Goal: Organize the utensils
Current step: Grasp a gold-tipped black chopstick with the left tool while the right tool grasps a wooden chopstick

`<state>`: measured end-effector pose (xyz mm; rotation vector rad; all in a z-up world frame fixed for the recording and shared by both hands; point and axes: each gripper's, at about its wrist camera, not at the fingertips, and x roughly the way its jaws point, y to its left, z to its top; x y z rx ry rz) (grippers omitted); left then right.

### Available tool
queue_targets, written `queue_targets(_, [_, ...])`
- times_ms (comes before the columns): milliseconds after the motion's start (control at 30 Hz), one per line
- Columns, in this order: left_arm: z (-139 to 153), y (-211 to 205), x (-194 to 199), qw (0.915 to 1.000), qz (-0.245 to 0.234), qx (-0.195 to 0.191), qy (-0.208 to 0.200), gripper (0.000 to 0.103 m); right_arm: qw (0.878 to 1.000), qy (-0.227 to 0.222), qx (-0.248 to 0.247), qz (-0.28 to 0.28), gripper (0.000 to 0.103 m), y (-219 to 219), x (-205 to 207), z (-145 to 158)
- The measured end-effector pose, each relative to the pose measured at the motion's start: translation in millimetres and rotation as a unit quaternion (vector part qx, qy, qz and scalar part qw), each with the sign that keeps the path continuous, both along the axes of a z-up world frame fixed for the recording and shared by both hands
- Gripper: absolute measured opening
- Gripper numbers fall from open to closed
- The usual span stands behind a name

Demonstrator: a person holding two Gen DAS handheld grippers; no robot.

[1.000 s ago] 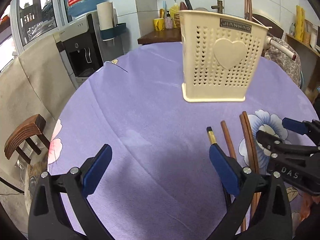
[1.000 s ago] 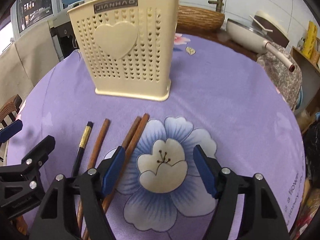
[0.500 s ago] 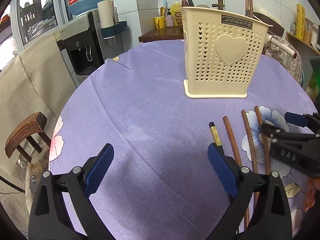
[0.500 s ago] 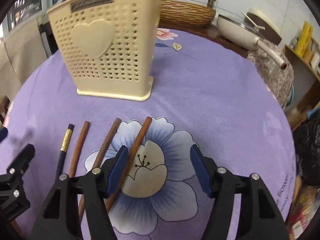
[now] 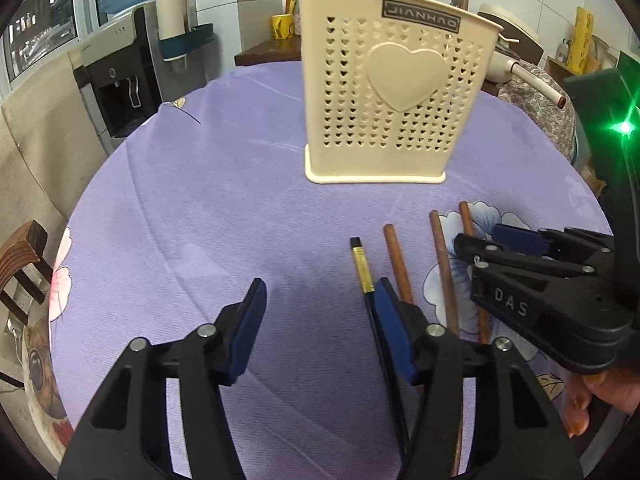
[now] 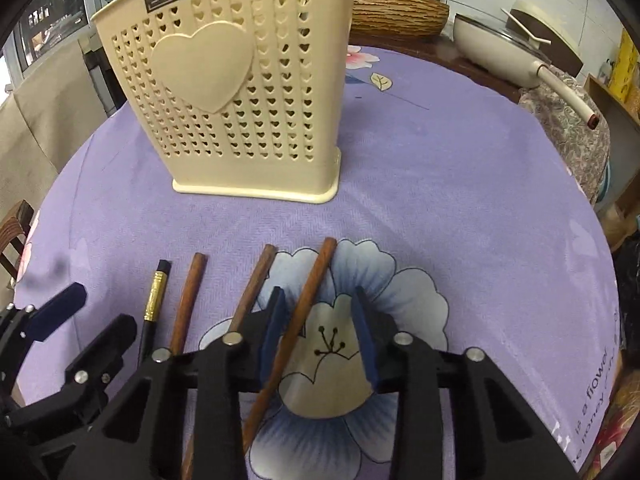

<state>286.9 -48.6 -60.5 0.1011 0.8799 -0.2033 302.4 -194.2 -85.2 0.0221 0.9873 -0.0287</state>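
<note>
Several chopsticks lie side by side on the purple cloth in front of a cream perforated holder (image 6: 236,92), also in the left wrist view (image 5: 388,92). The rightmost brown chopstick (image 6: 310,292) runs between the jaws of my right gripper (image 6: 320,332), which is open and straddles it near the left pad. Left of it lie two more brown chopsticks (image 6: 256,284) (image 6: 190,296) and a black one with a gold band (image 6: 154,300). My left gripper (image 5: 320,328) is open and empty, just left of the black chopstick (image 5: 362,268).
The round table's purple floral cloth (image 6: 460,184) drops off on all sides. A cream pan (image 6: 508,52) and a woven basket (image 6: 396,12) stand behind the table. A water dispenser (image 5: 116,80) and a wooden chair (image 5: 20,264) are to the left.
My right gripper has moved forward and down, narrowing so its jaws now straddle the rightmost chopstick. My left gripper has narrowed and moved closer to the holder.
</note>
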Motion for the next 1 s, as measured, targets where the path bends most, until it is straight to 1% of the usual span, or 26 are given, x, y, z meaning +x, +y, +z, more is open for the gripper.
queue_targets(33, [-1.3, -1.3, 0.3, 1.0, -0.003, -0.001, 0.003, 0.052, 1.0, 0.0, -0.001, 0.001, 0.022, -2.8, 0.4, 0.4])
queue_targets(67, [-2.7, -2.5, 0.8, 1.0, -0.005, -0.002, 0.007, 0.051, 1.0, 0.0, 0.001, 0.001, 0.017, -6.2, 0.6, 0.9])
queue_targets(100, [-3.8, -3.3, 1.1, 0.9999, -0.006, -0.003, 0.01, 0.051, 1.0, 0.002, 0.009, 0.001, 0.014, -10.7, 1.0, 1.3])
queue_targets(133, [-4.4, -3.7, 1.6, 0.9999, -0.007, -0.006, 0.013, 0.05, 1.0, 0.005, 0.017, 0.001, 0.014, -16.2, 3.5, 1.6])
queue_targets(267, [-5.0, -6.1, 4.2, 0.9993, -0.014, -0.022, 0.026, 0.05, 1.0, 0.005, 0.024, 0.003, 0.014, -23.0, 5.5, 1.6])
queue_targets(300, [-5.8, -7.8, 5.1, 0.9993, -0.015, -0.021, 0.027, 0.05, 1.0, 0.006, 0.026, 0.004, 0.014, -22.4, 5.9, 1.8])
queue_targets(400, [-9.9, -12.7, 9.5, 0.9995, -0.011, -0.003, 0.029, 0.041, 1.0, 0.007, 0.029, 0.01, 0.014, -20.8, 6.8, 1.5])
queue_targets(500, [-13.8, -13.8, 12.8, 0.9995, -0.009, 0.005, 0.031, 0.037, 0.999, 0.009, 0.031, 0.01, 0.014, -20.8, 7.2, 1.7])
queue_targets(567, [-15.0, -16.9, 15.3, 0.9994, -0.009, 0.011, 0.031, 0.036, 0.999, 0.008, 0.031, 0.008, 0.014, -24.8, 10.7, 0.7])
queue_targets(700, [-15.0, -20.7, 20.6, 0.9994, -0.006, 0.01, 0.033, 0.035, 1.0, 0.008, 0.023, 0.001, 0.014, -22.9, 11.8, 0.3])
queue_targets(867, [-15.1, -20.6, 23.4, 0.9995, 0.001, 0.012, 0.028, 0.025, 1.0, 0.0, 0.013, -0.008, 0.012, -16.5, 13.7, -0.3])
queue_targets(1000, [-14.7, -21.3, 24.2, 0.9996, -0.003, 0.013, 0.026, 0.014, 1.0, -0.005, 0.019, -0.009, 0.01, -11.8, 16.8, -0.2])
